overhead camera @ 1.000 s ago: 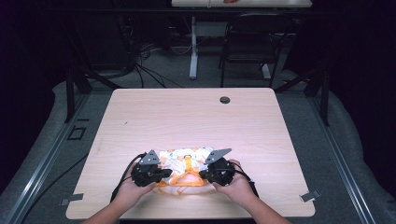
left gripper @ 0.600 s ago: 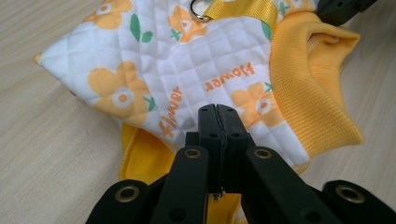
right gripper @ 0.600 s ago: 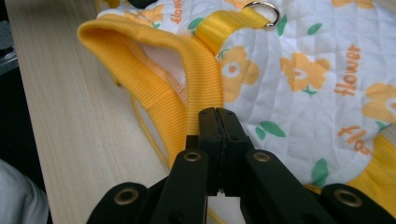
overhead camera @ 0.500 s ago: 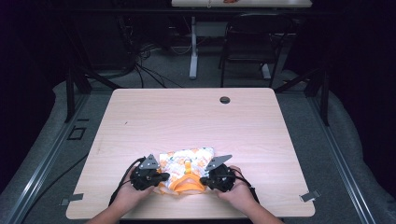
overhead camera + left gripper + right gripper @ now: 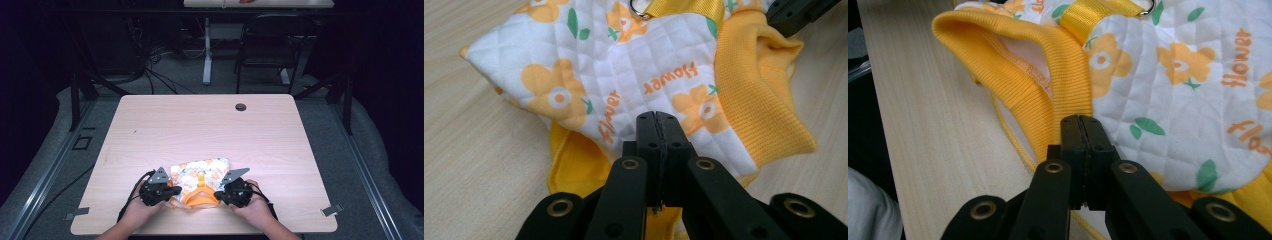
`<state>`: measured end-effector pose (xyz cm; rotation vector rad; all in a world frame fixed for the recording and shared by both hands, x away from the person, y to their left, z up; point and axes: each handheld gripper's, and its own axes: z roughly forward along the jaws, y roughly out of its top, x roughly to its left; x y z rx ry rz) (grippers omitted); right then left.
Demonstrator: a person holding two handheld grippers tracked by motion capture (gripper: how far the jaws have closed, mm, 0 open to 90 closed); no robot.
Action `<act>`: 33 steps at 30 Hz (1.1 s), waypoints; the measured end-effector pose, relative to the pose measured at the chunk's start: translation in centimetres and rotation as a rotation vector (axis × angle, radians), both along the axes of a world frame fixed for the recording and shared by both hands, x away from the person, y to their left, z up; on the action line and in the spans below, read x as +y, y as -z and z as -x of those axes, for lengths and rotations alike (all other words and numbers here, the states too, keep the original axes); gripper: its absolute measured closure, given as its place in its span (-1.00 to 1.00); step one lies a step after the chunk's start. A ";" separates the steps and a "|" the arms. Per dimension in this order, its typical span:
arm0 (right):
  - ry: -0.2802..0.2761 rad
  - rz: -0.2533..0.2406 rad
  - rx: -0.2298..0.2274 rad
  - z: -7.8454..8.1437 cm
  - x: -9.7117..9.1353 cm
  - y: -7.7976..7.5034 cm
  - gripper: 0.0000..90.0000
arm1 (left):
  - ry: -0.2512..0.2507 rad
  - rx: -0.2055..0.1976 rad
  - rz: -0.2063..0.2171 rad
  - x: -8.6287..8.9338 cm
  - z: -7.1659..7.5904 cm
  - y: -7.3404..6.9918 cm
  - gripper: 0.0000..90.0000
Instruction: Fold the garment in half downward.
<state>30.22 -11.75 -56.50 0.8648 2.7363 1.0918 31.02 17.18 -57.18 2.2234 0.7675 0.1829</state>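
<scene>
Apparently mid-fold: the vest (image 5: 200,181) lies at the table's (image 5: 210,130) near edge, its quilted side up. Left gripper (image 5: 658,120) and right gripper (image 5: 1082,122) flank it, jaws closed, seemingly pinching nothing. Flattening remains.

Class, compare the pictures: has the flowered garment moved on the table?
Yes: the flowered garment has slid toward the near table edge, away from the round hole.

Garment (image 5: 634,70): white quilted fabric printed with orange flowers, green leaves and orange "flower" lettering; yellow-orange ribbed trim (image 5: 1048,95). Tongs (image 5: 658,131): black. Counter (image 5: 200,130): light wood grain.
</scene>
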 end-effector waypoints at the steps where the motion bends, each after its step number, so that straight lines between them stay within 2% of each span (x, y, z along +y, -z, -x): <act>1: 0.001 -0.001 0.001 0.0 0.0 0.0 0.99 | -0.002 0.000 0.003 0.0 -0.1 0.1 0.99; 7: 0.005 -0.001 -0.001 -0.2 0.1 0.1 1.00 | -0.012 -0.003 -0.009 -0.1 -0.5 0.0 0.99; 29: 0.024 0.001 -0.005 -1.0 0.3 0.0 0.99 | -0.056 -0.001 -0.008 -0.5 -2.4 0.0 0.99; 33: 0.038 -0.015 0.003 -1.4 0.2 0.1 1.00 | -0.069 -0.008 -0.009 -0.6 -2.9 0.0 0.99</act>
